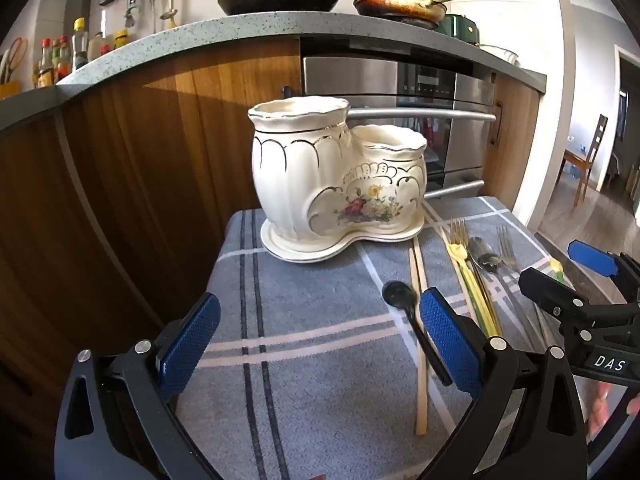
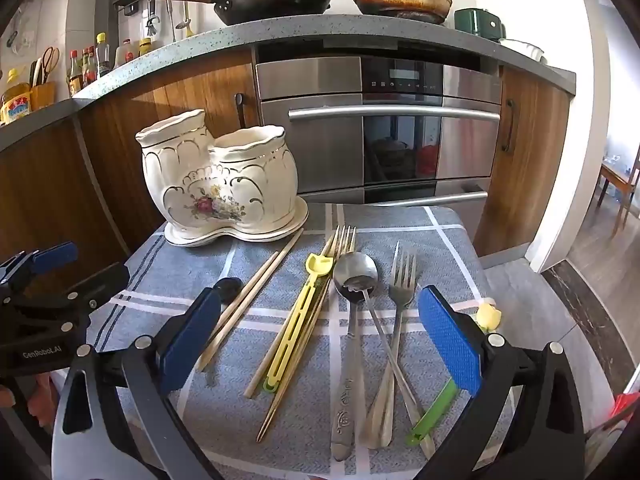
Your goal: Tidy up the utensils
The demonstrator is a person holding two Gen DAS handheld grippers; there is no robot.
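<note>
Both grippers, left (image 1: 320, 344) and right (image 2: 320, 340), fingers apart, empty | steel spoon (image 2: 352, 320), forks, chopsticks (image 2: 244, 300) loose on table cloth: light, stiff, slippery; grip mid-handle | ceramic holder (image 2: 220, 184) beyond, fragile, still empty

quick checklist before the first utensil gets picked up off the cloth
1. Left tool open and empty: ok.
2. Right tool open and empty: ok.
3. Ceramic utensil holder upright on its saucer: ok.
4. Both holder openings free of utensils: cannot tell, insides mostly hidden.
5. Large spoon free to lift alone: not ok, a smaller spoon's handle crosses it.
6. Black spoon lying separate by the left tool: ok.
</note>
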